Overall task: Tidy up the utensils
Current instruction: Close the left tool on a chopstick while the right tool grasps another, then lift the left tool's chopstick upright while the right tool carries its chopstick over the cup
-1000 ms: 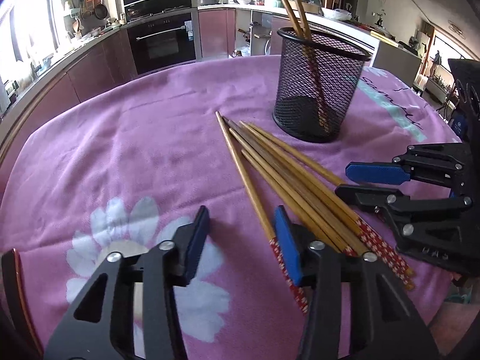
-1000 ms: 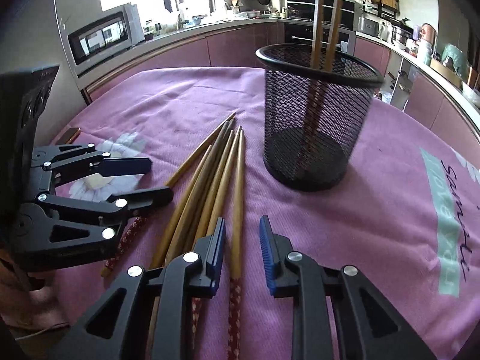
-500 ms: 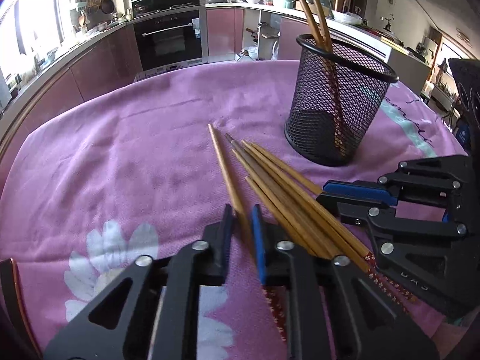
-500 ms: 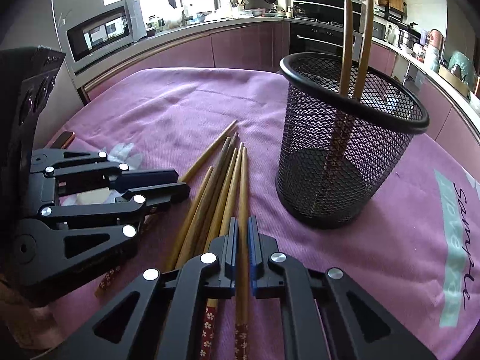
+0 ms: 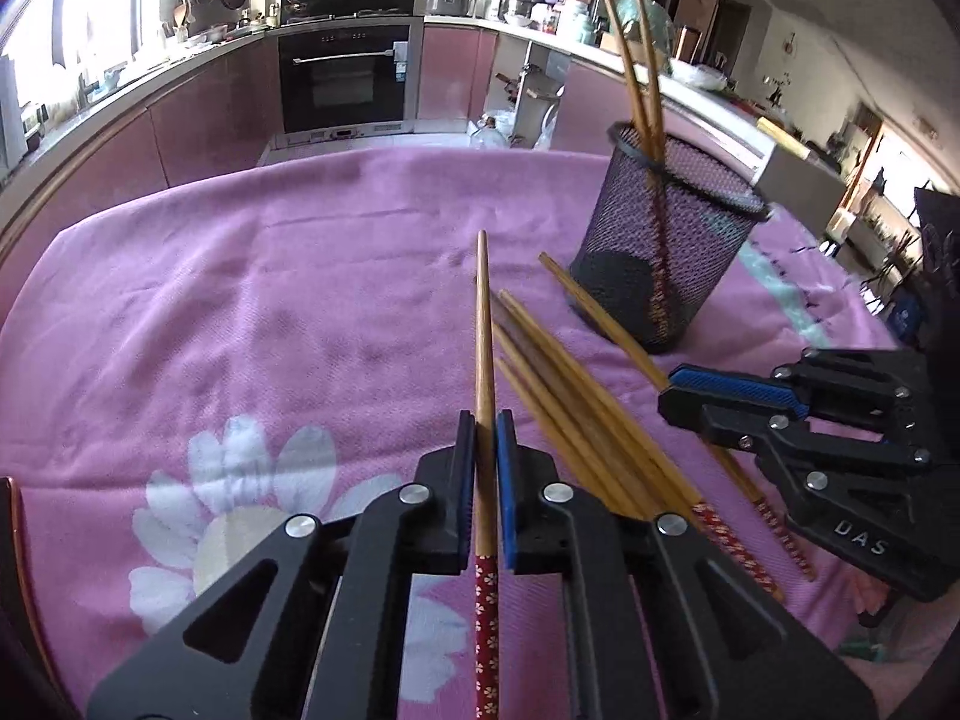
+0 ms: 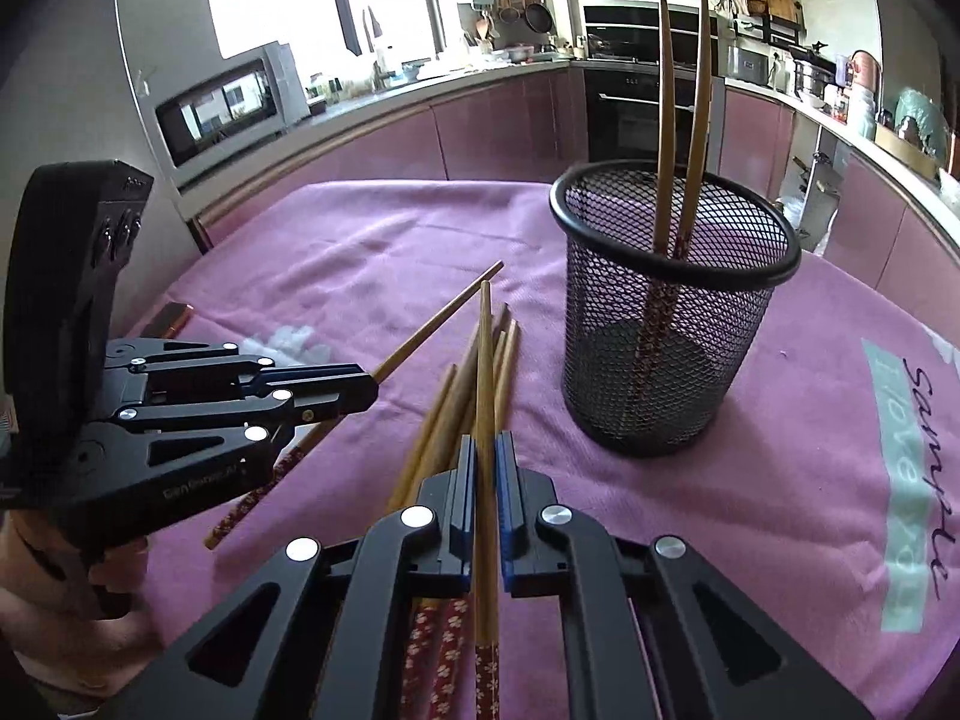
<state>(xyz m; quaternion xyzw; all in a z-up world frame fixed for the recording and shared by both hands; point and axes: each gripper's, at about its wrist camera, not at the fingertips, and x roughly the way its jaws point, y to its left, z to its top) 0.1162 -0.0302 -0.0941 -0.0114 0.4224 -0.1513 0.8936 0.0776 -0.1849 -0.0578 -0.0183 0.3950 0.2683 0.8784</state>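
Bamboo chopsticks with red patterned handles lie in a loose pile [image 5: 576,414] on the purple cloth. My left gripper [image 5: 485,420] is shut on one chopstick [image 5: 482,312], whose tip points away from me, raised off the cloth. My right gripper [image 6: 486,441] is shut on another chopstick [image 6: 485,360] from the pile [image 6: 456,408], with its tip lifted. A black mesh cup [image 6: 672,324] stands upright to the right of the pile with two chopsticks [image 6: 663,120] leaning inside it. The cup [image 5: 666,252] stands beyond the right gripper [image 5: 675,390] in the left wrist view.
The purple cloth [image 5: 270,300] with a white flower print covers the round table. A small brown object [image 6: 171,318] lies near the cloth's left edge. A hand [image 6: 54,600] holds the left gripper [image 6: 360,387]. Kitchen counters and an oven stand behind.
Both grippers went from open to shut, each closing on one chopstick. Both held chopsticks have tilted up off the pile, and the views have shifted closer to the cup.
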